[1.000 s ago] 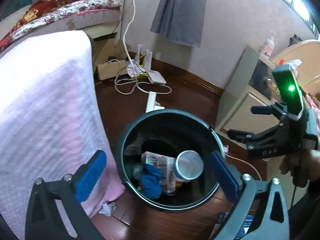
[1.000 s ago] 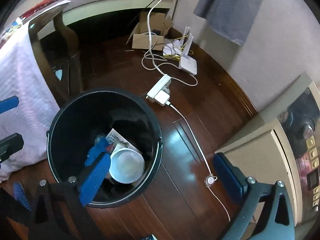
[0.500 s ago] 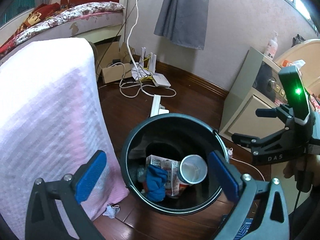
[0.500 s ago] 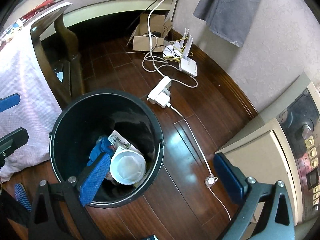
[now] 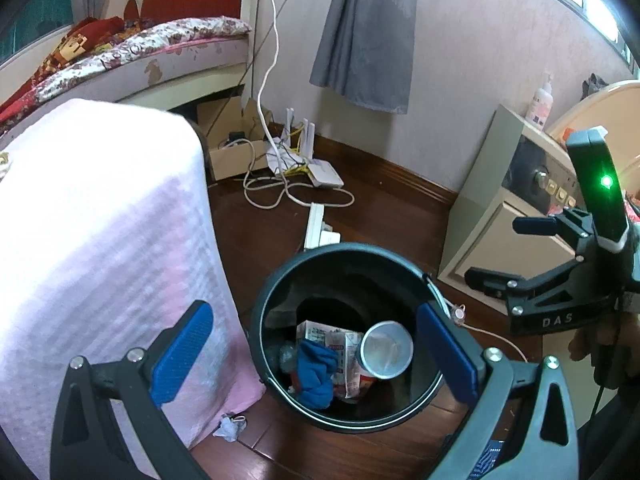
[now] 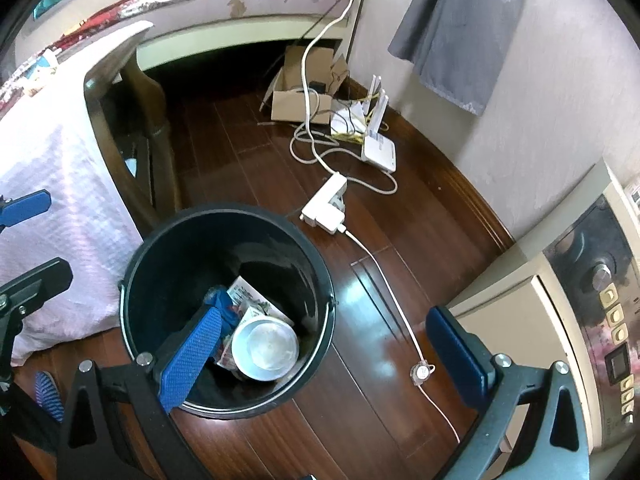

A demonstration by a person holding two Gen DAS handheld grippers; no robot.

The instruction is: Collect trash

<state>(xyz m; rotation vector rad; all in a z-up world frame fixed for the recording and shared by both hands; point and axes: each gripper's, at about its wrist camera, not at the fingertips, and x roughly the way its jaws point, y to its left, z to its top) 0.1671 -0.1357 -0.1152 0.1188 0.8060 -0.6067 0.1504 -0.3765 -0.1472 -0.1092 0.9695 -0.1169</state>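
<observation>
A black trash bin stands on the dark wood floor. Inside it lie a paper cup on its side, a blue cloth and a printed carton. My left gripper hovers above the bin, open and empty. A hand holds my right gripper to the right of the bin, also open. In the right wrist view the bin and the cup lie below the empty right gripper. A small crumpled paper scrap lies on the floor beside the bin.
A table under a pink-white cloth stands close on the bin's left. A power strip, cables, a router and a cardboard box lie behind the bin. A beige safe stands to the right.
Both grippers have lifted up and back from the bin, so more floor and wall show. Both stay open and the bin's contents have not moved.
</observation>
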